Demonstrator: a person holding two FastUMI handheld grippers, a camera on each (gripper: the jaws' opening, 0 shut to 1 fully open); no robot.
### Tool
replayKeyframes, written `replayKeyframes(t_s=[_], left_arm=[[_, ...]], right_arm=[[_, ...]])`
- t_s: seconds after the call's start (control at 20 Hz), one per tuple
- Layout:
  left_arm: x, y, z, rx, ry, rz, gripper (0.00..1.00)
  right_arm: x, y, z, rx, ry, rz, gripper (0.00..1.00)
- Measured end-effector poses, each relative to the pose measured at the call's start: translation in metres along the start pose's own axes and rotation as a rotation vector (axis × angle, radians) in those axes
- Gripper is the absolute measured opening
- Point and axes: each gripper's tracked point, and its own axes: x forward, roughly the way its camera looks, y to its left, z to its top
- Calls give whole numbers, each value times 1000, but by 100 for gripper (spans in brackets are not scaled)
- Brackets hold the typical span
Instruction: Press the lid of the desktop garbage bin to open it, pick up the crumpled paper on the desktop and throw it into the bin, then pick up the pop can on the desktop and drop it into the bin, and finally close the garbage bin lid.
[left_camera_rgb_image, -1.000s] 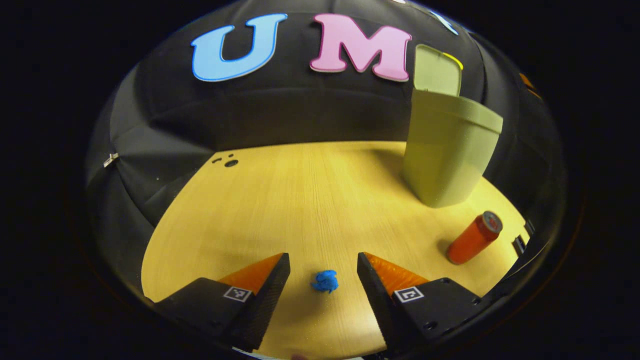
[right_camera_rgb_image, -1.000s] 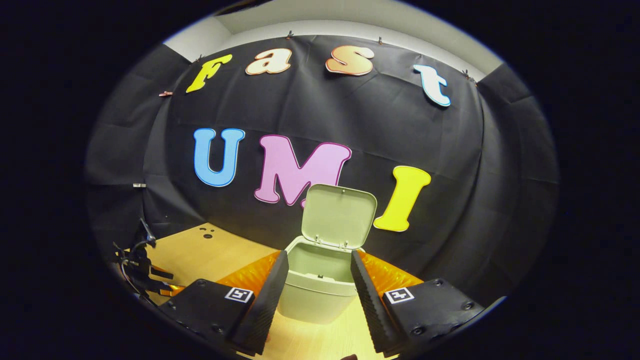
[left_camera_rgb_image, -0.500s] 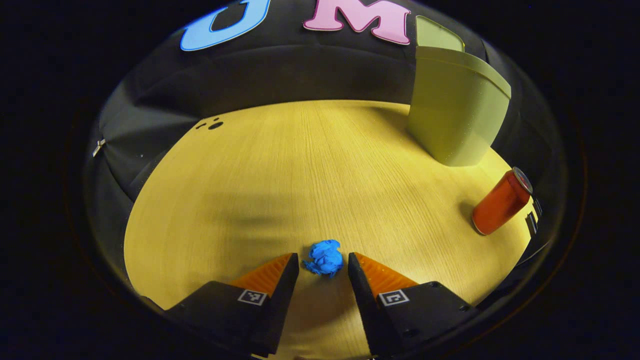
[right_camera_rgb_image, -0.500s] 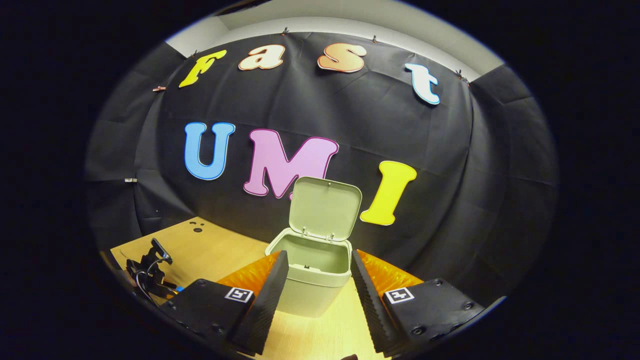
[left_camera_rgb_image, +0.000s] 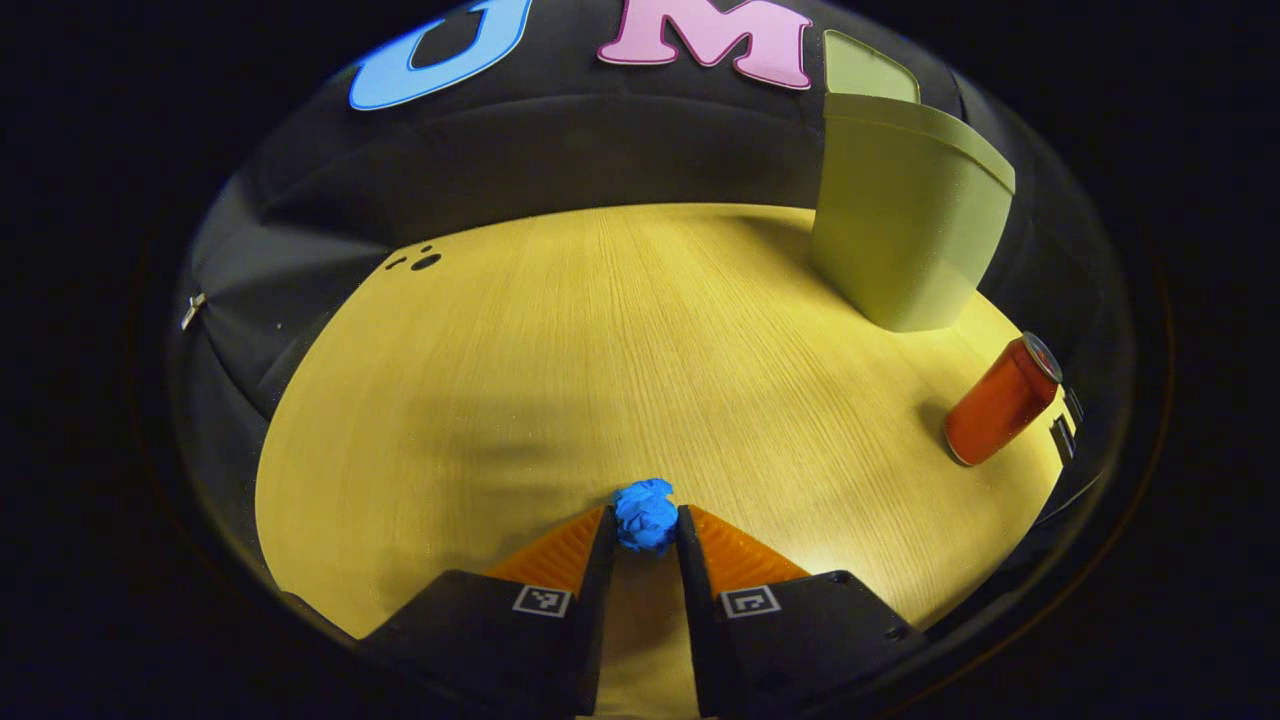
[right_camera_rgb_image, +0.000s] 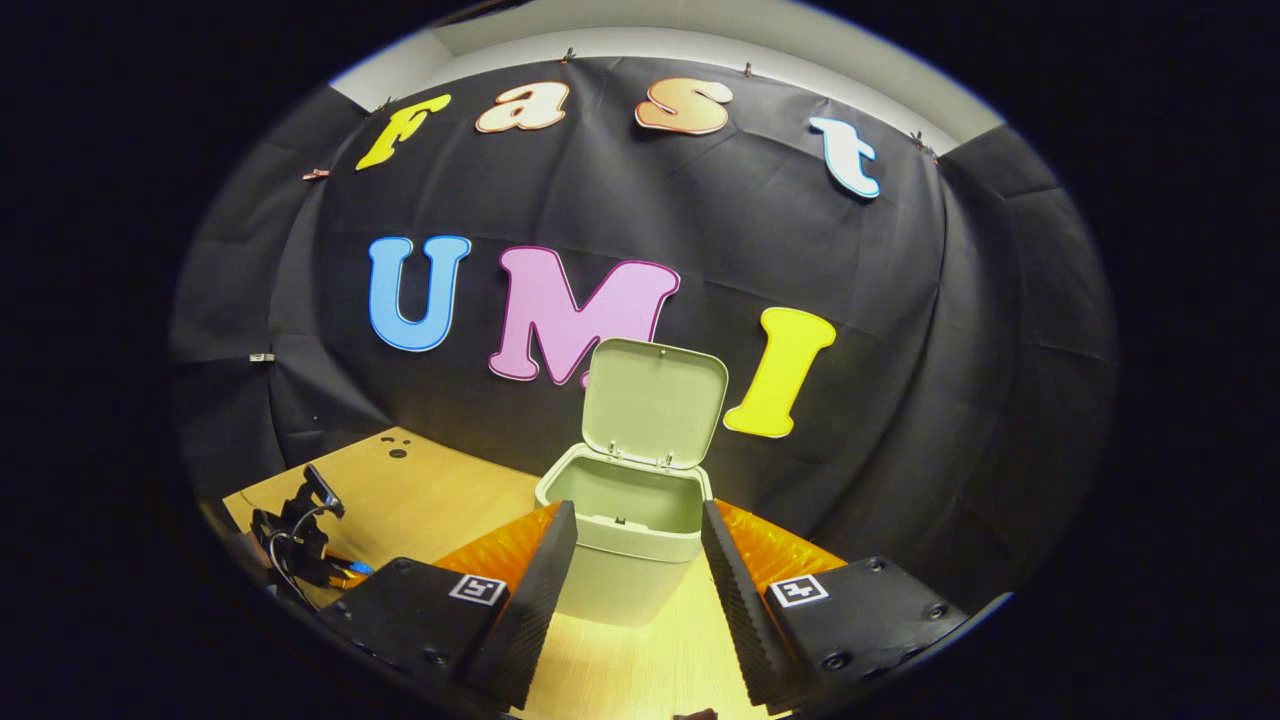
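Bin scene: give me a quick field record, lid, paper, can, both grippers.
bin lid: open, standing upright behind the garbage bin
crumpled paper: blue, on the desktop, pinched between the fingers of the left gripper
pop can: orange-red, upright on the desktop, beside the bin, untouched
right gripper: open, holding nothing, facing the bin
task stage: lid opened; paper gripped, not yet lifted

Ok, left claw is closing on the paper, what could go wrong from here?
The crumpled paper sits right at the left claw's tips, so it could slip out on the lift. The bin stands far across the table, a long carry for a shallow pinch. The pop can stands near that route and could be knocked.
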Motion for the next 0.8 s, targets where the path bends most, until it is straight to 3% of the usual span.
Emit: replayKeyframes(t_s=[0.2,0.3,0.5,0.55,0.6,0.7,0.8], left_arm=[[-35,-7,60,7,-129,-22,40],[-59,-16,114,-1,-237,-45,40],[-102,-56,233,-47,-454,-196,40],[-107,-65,252,-39,-484,-219,36],[-112,-77,270,-27,-513,-244,40],[-117,-104,303,1,-558,-299,36],[-119,-130,323,23,-582,-353,40]], right_arm=[[7,6,-3,17,4,16,80],[10,8,-7,18,10,20,80],[8,4,-12,31,16,2,80],[6,3,-13,32,17,-1,80],[5,2,-13,33,17,-7,80],[2,-2,-15,35,18,-17,80],[-1,-4,-17,37,22,-28,80]])
